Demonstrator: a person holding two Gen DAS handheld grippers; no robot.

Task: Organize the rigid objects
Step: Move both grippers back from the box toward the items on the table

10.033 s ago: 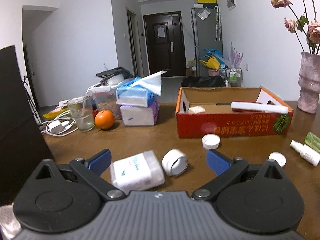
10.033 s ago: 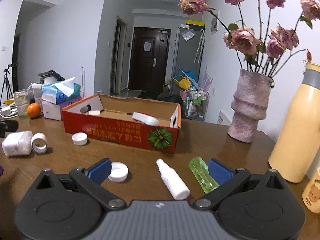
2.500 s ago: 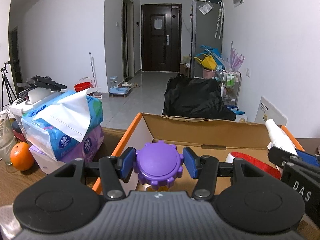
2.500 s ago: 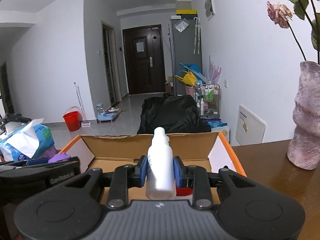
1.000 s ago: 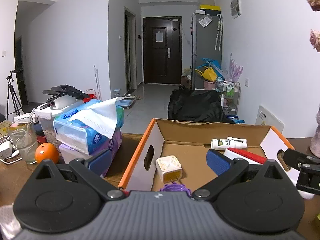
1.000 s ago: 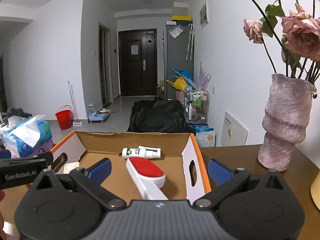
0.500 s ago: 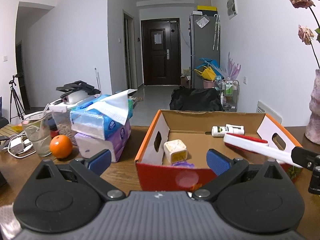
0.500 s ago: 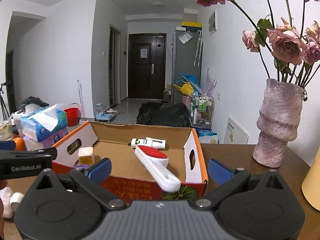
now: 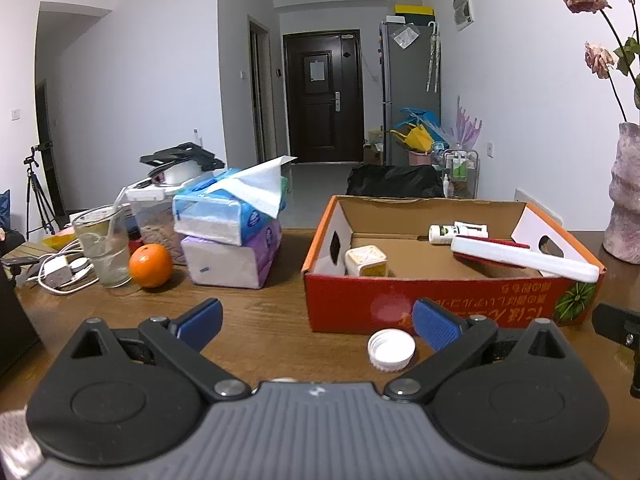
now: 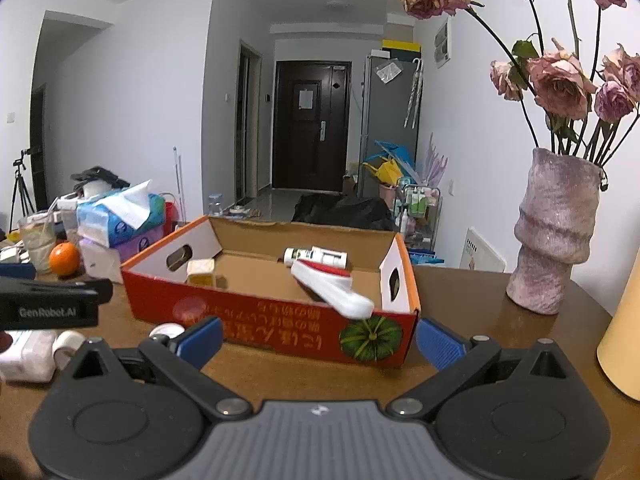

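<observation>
left claw (image 9: 316, 320): empty now, wide apart, backed off; box (image 9: 436, 308) ahead
right claw (image 10: 320, 334): empty, spray bottle (image 10: 316, 257) inside box

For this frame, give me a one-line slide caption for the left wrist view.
Open left tongs hover over a white cap before the cardboard box of sorted items.
</observation>
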